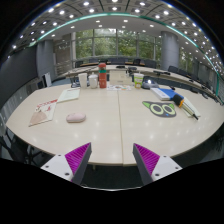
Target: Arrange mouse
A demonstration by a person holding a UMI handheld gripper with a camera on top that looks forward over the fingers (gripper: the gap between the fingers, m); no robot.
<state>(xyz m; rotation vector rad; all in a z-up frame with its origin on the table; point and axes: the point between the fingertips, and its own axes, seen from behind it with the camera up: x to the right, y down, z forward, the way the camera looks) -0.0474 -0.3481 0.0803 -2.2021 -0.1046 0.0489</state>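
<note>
A pale pinkish-grey mouse [76,118] lies on the white table [110,125], left of the middle and well beyond my fingers. My gripper [112,160] hangs over the table's near edge. Its two fingers, with magenta pads [77,156], stand wide apart with nothing between them. The mouse is ahead and to the left of the left finger.
A brown board with papers [43,115] lies left of the mouse. A paper sheet [68,96] lies beyond it. A red and green stacked cylinder [102,75] stands at the far middle. A green-black mat [159,108] and blue and yellow items [172,97] lie on the right.
</note>
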